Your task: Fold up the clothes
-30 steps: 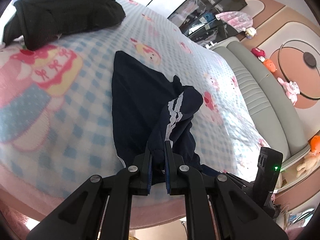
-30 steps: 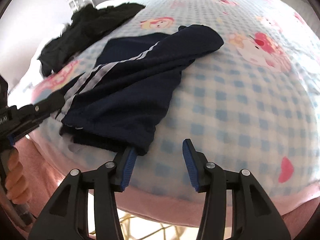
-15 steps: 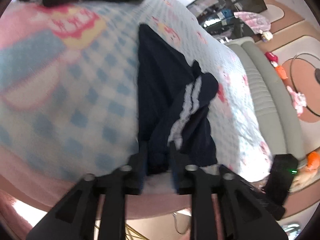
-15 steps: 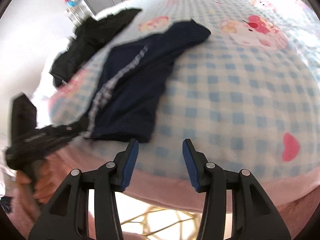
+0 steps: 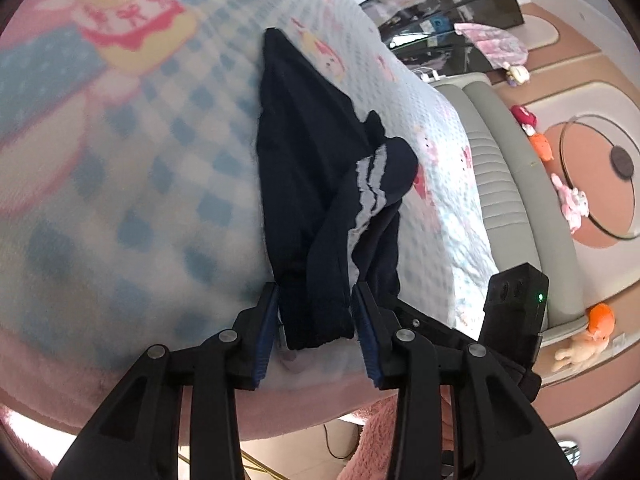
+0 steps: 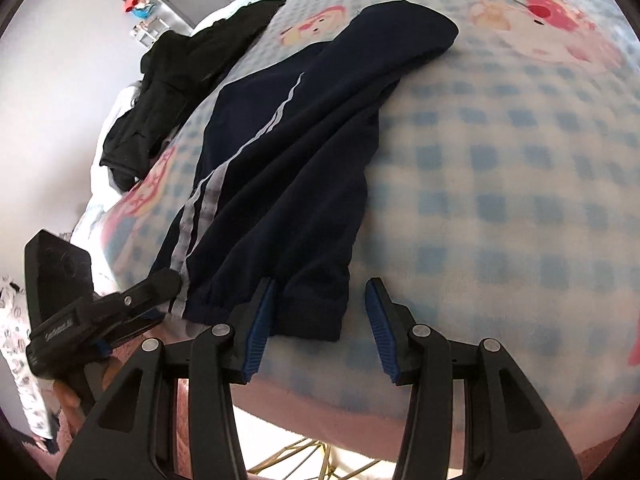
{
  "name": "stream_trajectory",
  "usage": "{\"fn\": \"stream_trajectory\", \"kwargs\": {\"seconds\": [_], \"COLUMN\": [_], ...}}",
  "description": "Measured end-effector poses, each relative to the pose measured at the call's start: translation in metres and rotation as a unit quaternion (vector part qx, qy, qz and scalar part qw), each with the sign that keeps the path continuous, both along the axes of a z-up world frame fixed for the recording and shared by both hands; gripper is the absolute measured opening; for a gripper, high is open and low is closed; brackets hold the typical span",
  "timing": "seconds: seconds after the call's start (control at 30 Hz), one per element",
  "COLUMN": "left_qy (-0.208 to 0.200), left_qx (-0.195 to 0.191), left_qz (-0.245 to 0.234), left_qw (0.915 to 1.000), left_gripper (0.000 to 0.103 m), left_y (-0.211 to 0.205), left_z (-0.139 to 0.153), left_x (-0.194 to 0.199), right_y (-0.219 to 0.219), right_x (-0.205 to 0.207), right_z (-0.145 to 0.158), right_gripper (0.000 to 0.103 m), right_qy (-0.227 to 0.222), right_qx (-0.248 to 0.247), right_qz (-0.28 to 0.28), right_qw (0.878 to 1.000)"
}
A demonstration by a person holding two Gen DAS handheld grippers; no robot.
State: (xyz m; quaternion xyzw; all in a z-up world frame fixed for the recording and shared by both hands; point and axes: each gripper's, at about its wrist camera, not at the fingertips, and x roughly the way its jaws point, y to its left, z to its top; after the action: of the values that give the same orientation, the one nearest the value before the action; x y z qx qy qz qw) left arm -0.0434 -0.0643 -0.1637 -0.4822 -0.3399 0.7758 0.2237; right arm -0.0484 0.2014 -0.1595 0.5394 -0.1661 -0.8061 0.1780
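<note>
Trousers [image 5: 320, 184] lie on blanket [image 5: 132, 184], jacket [image 6: 188, 68] behind.

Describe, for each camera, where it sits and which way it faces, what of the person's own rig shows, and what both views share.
Left wrist: on the left gripper, looking along its open fingers up the navy trousers; right gripper's body at right.
Right wrist: on the right gripper, open at the trousers' hem; left gripper and a hand at left.
Shared: trousers, checked blanket, black garment.

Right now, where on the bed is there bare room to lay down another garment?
The checked blanket is bare right of the navy striped trousers. Crowded: the black clothes pile at the far left.
</note>
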Motion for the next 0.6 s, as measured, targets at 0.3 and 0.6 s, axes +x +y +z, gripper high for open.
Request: {"fn": "stream_trajectory", "kwargs": {"seconds": [0.3, 0.6], "left_qy": [0.003, -0.001], "left_qx": [-0.035, -0.051], "left_qz": [-0.012, -0.009], "left_qw": [0.9993, 0.9987], "left_gripper": [0.035, 0.026], "left_y": [0.010, 0.008], "left_z": [0.002, 0.002], "left_x": [-0.003, -0.001], "right_y": [0.009, 0.007], "right_x": [0.007, 0.002], "right_z": [0.005, -0.006], "right_gripper": [0.023, 0.022], "right_qy": [0.013, -0.006], "right_qx": [0.006, -0.002], "right_qz": [0.004, 0.009], "right_qw": [1.000, 1.000]}}
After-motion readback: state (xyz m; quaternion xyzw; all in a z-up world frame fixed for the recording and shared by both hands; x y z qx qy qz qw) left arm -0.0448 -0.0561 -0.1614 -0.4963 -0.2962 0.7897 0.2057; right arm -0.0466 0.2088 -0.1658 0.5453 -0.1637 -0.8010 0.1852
